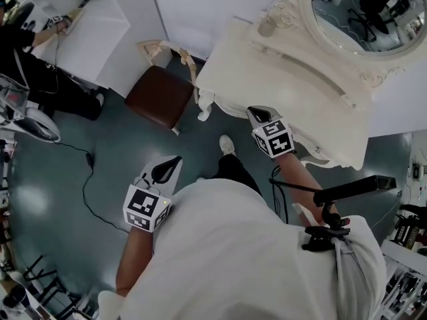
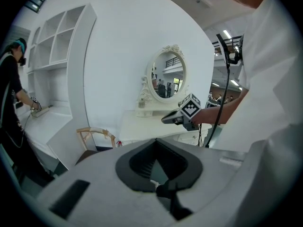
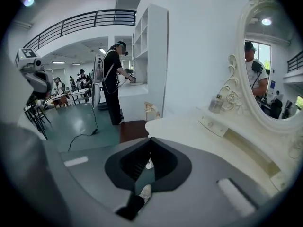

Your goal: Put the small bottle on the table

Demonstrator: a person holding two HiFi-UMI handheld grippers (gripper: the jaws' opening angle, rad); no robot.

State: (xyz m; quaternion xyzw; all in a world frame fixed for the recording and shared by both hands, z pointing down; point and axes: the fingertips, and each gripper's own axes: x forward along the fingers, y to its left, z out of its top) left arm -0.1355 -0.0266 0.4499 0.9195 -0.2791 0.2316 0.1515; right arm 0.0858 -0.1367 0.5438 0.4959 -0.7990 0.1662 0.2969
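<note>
White table (image 1: 287, 89) fills the upper right of the head view. The bottle (image 1: 267, 25) stands at top centre, seemingly on the ledge under the mirror (image 1: 360, 12), though it is tiny there. The right gripper (image 1: 256, 113) at the table's near edge and the left gripper (image 1: 172, 164) at lower left are both closed on nothing. The reach is not yet begun; next, the right jaws must part and close in on the bottle.

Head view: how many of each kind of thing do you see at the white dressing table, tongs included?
Dressing table: 1
Mirror: 1
Small bottle: 1
Chair: 1
Tongs: 2, left tongs and right tongs
Total: 6
</note>
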